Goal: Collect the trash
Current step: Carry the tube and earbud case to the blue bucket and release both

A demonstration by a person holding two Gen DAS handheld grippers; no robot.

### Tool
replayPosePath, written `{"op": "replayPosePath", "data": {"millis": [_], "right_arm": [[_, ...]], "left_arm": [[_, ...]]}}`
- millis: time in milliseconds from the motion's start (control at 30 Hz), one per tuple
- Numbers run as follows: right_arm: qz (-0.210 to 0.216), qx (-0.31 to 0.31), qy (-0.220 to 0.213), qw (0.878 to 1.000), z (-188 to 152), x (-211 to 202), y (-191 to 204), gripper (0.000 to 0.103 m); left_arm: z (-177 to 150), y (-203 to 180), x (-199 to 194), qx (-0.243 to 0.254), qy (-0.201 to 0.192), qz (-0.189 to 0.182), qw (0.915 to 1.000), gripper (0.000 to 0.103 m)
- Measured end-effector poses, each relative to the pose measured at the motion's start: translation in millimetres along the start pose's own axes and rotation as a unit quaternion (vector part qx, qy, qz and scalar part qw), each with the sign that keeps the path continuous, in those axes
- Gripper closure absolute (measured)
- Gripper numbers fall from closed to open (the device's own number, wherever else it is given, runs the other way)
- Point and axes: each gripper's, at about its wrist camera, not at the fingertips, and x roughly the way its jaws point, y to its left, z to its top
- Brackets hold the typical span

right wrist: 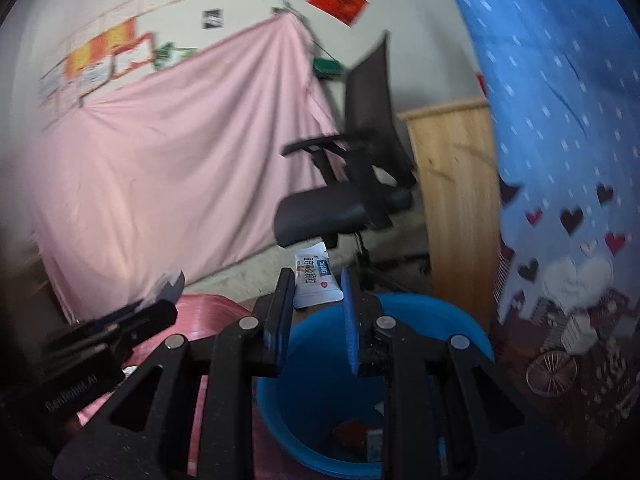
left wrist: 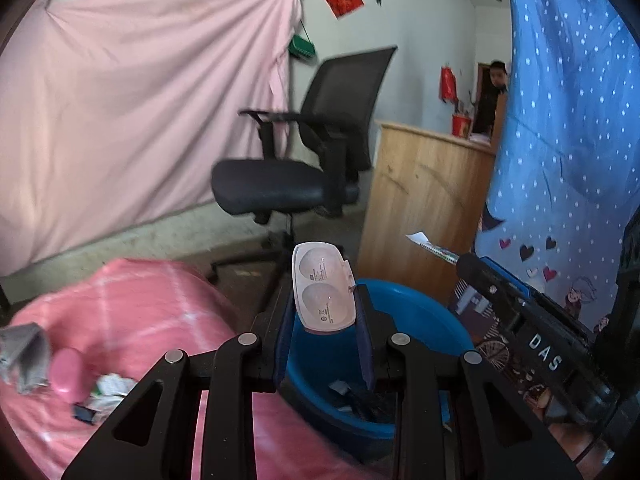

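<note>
Holding a pale plastic blister tray [left wrist: 323, 288] in the left gripper [left wrist: 324, 300], pinched by its lower end, with the upper part standing clear above the fingertips. Clamped in the right gripper [right wrist: 316, 292]: a small white printed packet [right wrist: 316, 280], its top edge poking up past the fingers. Both pieces of trash hang over or just beside the blue basin [left wrist: 420, 312], which stands on the floor off the edge of the pink bedspread [left wrist: 160, 300] and against the blue patterned curtain [left wrist: 568, 120].

Likely step: dropping both pieces into the basin. Already some scraps on the basin's bottom, so plenty of room left.

To do it well:
- Bring each gripper over the middle of the basin's opening, not over the rim nearest the bedspread; in the left view the tray sits above the near rim, so carry it a little further in.
- Tip the fingers downward before letting go, so that the tray slides off nose first and does not catch on a pad.
- Release the packet low: light and flat, so likely to flutter and land outside if let go from high up.
- Keep the two grippers apart over the basin; the right one shows close on the left view's right side.

Still waiting near the bedspread's left edge: a grey crumpled piece [left wrist: 24, 352], a pink oval thing [left wrist: 66, 372], white crumpled scraps [left wrist: 112, 386]. Behind, a black office chair [left wrist: 304, 160] and a wooden cabinet [left wrist: 420, 200], neither in the way.
</note>
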Motion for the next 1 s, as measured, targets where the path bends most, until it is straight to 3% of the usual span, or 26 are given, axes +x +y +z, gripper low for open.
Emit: {"op": "replayPosePath", "data": {"millis": [267, 500, 567, 1000], "right_arm": [[-0.019, 0.049, 0.050, 0.997, -4.3, 14.9, -33.3, 0.067], [-0.024, 0.061, 0.073, 0.995, -6.5, 24.6, -41.5, 0.065], [-0.026, 0.066, 0.077, 0.995, -7.6, 25.1, -43.6, 0.065], [-0.026, 0.066, 0.076, 0.995, -8.5, 26.8, -41.9, 0.064]], "left_arm": [[-5.6, -14.4, 48.3, -0.018, 0.069, -0.036, 0.9968, 0.078], [-12.6, -19.7, 66.7, -0.022, 0.110, -0.039, 0.9929, 0.077], [-14.7, -18.5, 70.2, -0.027, 0.120, -0.037, 0.9917, 0.071], [-15.5, 0.1, 57.5, -0.052, 0.106, -0.011, 0.9930, 0.068]]}}
